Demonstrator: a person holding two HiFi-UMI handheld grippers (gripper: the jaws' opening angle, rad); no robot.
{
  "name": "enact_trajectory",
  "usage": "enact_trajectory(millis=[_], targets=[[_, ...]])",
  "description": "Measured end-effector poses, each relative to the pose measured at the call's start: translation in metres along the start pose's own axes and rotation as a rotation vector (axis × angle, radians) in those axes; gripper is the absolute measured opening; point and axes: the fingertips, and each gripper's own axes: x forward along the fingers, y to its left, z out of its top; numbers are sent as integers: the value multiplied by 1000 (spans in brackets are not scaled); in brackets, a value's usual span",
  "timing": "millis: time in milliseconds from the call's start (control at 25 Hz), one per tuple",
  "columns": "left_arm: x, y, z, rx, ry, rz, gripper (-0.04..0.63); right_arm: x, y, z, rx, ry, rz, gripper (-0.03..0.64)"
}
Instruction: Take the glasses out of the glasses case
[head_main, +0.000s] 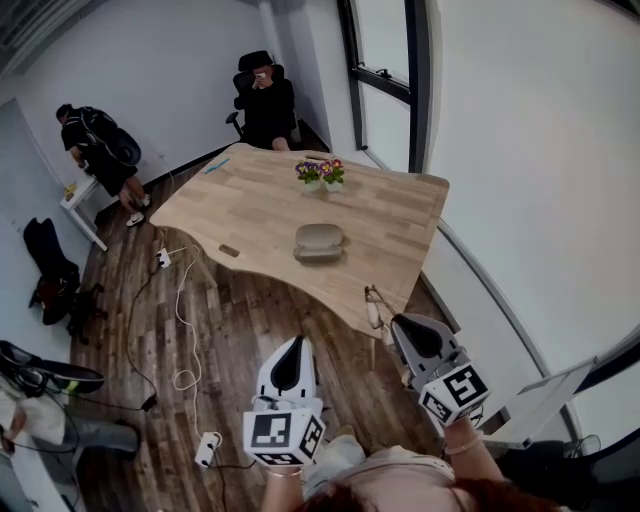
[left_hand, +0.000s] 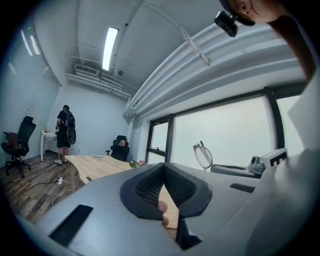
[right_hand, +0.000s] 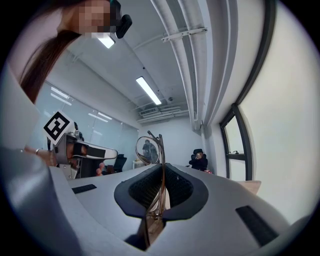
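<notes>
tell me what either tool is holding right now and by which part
The right tool holds the folded glasses, clamped edge-on at the frame's lower end, the rest sticking up. The left tool is shut and empty.

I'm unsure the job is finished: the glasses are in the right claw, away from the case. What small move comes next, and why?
Probably carry the right claw forward and lay the glasses on the table beside the glasses case. They hang clamped off the table's edge, already out.
</notes>
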Motion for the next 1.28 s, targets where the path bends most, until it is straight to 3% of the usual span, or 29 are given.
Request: enact_trajectory(millis=[560,1120,1280], targets=[[-18,-51,-4,0,-7,19,0,-50,-9,7,2,-8,20,15],[-11,-85,-8,67,16,-32,2,-68,-28,0,35,-29,-28,15],[-3,-87,-8,52,30,-54,0,-69,-32,-2,41,-22,-42,15]])
